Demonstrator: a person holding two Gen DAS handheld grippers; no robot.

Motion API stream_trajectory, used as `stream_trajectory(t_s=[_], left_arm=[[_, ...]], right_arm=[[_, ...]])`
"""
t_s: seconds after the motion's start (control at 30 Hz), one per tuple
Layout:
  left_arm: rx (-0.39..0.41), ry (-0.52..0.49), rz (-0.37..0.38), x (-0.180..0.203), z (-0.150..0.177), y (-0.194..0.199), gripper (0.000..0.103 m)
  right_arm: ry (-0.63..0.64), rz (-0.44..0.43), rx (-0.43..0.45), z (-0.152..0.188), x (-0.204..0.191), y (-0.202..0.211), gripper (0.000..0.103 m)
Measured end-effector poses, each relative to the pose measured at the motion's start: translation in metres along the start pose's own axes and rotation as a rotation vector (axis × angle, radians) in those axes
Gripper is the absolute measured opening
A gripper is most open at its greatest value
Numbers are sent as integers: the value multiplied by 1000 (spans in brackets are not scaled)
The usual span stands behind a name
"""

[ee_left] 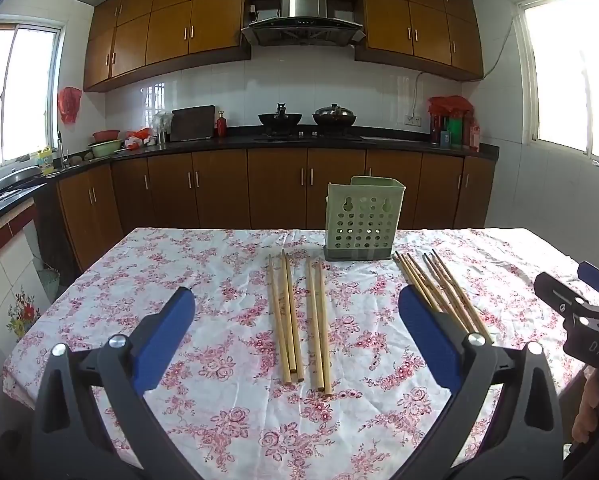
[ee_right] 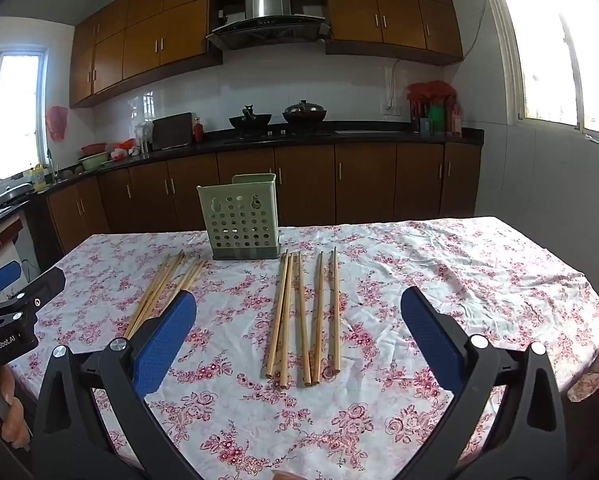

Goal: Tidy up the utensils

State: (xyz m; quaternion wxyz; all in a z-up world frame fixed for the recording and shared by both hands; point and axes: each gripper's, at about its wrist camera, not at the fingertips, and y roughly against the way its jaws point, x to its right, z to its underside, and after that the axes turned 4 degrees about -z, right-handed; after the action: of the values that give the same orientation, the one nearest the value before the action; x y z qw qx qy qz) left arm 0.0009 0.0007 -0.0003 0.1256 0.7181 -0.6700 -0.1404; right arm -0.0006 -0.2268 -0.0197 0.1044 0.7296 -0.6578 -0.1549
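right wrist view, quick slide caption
Open right claw above five chopsticks on floral tablecloth, green holder behind.

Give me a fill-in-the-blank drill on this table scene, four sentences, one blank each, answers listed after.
1. The green perforated holder stands ____ on the floral tablecloth.
2. The chopsticks lie ____ the holder, not inside it.
3. The left gripper and the right gripper both have their jaws ____.
4. Between each gripper's blue pads there is only cloth and chopsticks lying flat; neither gripper ____ anything.

Missing words: upright; outside; open; holds
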Motion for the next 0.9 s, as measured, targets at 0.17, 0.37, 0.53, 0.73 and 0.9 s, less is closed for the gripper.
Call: stream_trajectory(t_s=[0.17, 0.37, 0.53, 0.73, 0.9], left_arm=[[-1, 0, 0, -1, 8, -2, 99], [-3, 0, 0, -2, 9, -5, 99], [-2, -2, 0, -2, 10, -6, 99], [-3, -1, 0, -1, 9, -5, 99], [-4, -2, 0, -2, 10, -6, 99]], right_arm=[[0, -1, 0, 0, 1, 0, 101], [0, -1, 0, 0, 0, 0, 101], [-2, 0, -1, 1, 0, 0, 101], [-2, -1, 0, 1, 0, 0, 101], [-3, -1, -1, 1, 0, 0, 101]])
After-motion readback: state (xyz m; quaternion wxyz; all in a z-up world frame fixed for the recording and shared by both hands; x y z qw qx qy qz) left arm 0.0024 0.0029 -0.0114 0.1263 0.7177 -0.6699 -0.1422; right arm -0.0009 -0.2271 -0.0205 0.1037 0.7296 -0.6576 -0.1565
